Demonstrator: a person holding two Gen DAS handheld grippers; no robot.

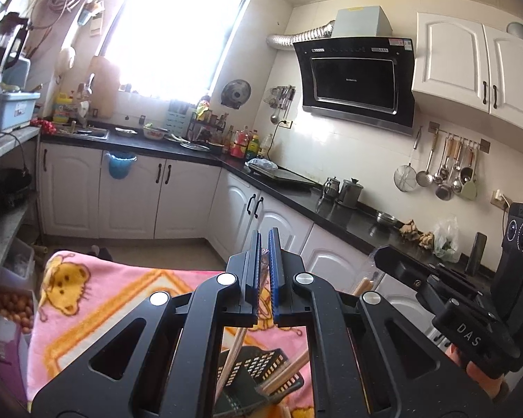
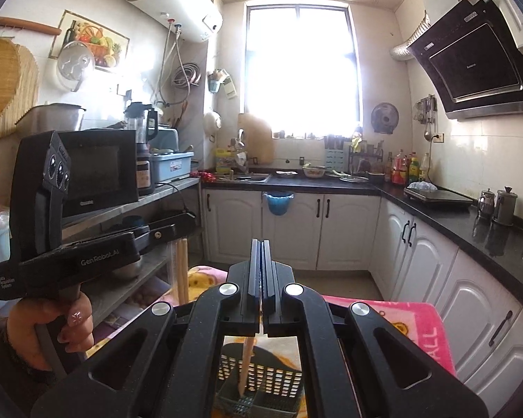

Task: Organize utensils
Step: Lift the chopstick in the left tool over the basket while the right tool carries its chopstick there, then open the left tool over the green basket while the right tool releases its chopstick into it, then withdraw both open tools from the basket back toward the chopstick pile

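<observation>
In the left wrist view my left gripper (image 1: 265, 244) is shut on a thin clear-wrapped bundle of wooden chopsticks (image 1: 234, 348) that hangs down below it. Under it a black perforated utensil basket (image 1: 258, 372) lies on the pink cartoon blanket (image 1: 97, 299), with more chopsticks (image 1: 289, 369) resting in it. In the right wrist view my right gripper (image 2: 261, 254) is shut on a single wooden chopstick (image 2: 246, 362), whose lower end points down into the same black basket (image 2: 261, 386). The left gripper (image 2: 188, 216) shows at the left there, with its chopsticks (image 2: 182, 271) hanging down.
The pink blanket (image 2: 415, 327) covers a table. White cabinets under a black L-shaped counter (image 2: 446, 219) run along the far and right walls. A metal shelf with a microwave (image 2: 97, 170) stands at the left. The right gripper's body (image 1: 470, 299) is close at the right.
</observation>
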